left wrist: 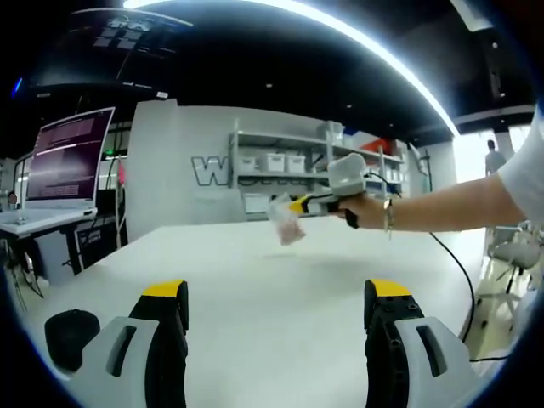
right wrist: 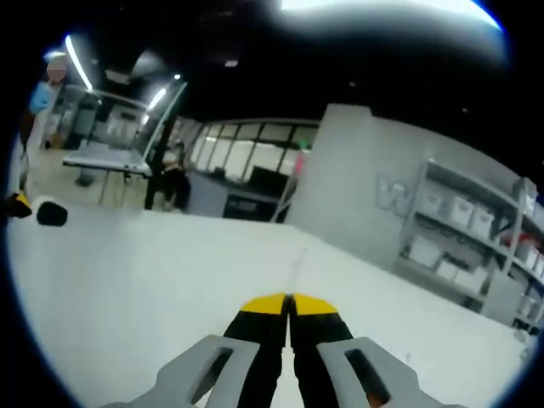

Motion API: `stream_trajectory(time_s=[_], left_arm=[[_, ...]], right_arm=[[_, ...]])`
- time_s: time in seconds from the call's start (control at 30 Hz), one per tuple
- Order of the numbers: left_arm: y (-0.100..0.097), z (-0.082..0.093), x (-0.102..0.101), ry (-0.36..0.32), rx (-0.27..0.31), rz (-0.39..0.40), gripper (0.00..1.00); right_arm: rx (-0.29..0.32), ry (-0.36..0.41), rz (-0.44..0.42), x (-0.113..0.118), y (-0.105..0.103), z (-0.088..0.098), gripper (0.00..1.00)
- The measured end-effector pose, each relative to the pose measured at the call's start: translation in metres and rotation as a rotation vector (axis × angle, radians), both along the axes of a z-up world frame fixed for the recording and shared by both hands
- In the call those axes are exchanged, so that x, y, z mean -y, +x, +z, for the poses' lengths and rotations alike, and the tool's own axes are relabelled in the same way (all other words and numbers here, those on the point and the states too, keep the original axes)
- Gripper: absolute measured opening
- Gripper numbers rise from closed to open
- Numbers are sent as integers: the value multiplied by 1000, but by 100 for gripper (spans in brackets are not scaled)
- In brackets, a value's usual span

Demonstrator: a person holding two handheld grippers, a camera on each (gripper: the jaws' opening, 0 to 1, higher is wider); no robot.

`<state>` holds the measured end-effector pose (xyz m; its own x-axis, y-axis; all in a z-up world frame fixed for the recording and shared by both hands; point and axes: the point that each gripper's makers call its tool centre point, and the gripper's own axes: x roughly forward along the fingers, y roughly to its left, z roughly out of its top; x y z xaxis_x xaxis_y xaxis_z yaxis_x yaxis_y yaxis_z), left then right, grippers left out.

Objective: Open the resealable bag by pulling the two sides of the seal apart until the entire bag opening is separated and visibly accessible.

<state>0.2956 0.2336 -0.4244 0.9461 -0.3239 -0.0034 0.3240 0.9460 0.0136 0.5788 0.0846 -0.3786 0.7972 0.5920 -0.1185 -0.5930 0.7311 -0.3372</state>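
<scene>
Step in hand: the bag was lifted by one side only; the seal was not yet pulled apart. Judged next move: bring the free gripper up to the opposite lip of the seal, pinch it, then draw the two sides away from each other along the whole opening.

Left gripper [left wrist: 276, 297], grey body with black, yellow-tipped jaws: jaws stood wide apart, holding and touching nothing, low over the white flat counter [left wrist: 272, 280].

Right gripper [right wrist: 290, 304], same make: in its own view the yellow tips met with no gap visible; whatever they pinched could not be made out there. In the left gripper view it sat held in a person's hand [left wrist: 367, 211] above the far part of the counter, with a small, clear, crumpled resealable plastic bag [left wrist: 287, 223] hanging from its tips, clear of the counter surface. Contents, pinkish, too blurred to name.

Black rounded object [left wrist: 72, 336]: on the counter, near the left jaw's outer side.

Laptop with lit screen [left wrist: 70, 157]: on a separate desk, well apart.

Grey shelving with white bins [left wrist: 280, 166]: against the far wall.
</scene>
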Motion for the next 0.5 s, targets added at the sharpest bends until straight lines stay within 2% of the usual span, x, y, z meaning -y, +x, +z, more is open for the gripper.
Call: stream_trajectory(time_s=[0.5], left_arm=[[-3, 5, 6, 7, 8, -7, 83]], right_arm=[[13, 18, 7, 9, -11, 4, 0]])
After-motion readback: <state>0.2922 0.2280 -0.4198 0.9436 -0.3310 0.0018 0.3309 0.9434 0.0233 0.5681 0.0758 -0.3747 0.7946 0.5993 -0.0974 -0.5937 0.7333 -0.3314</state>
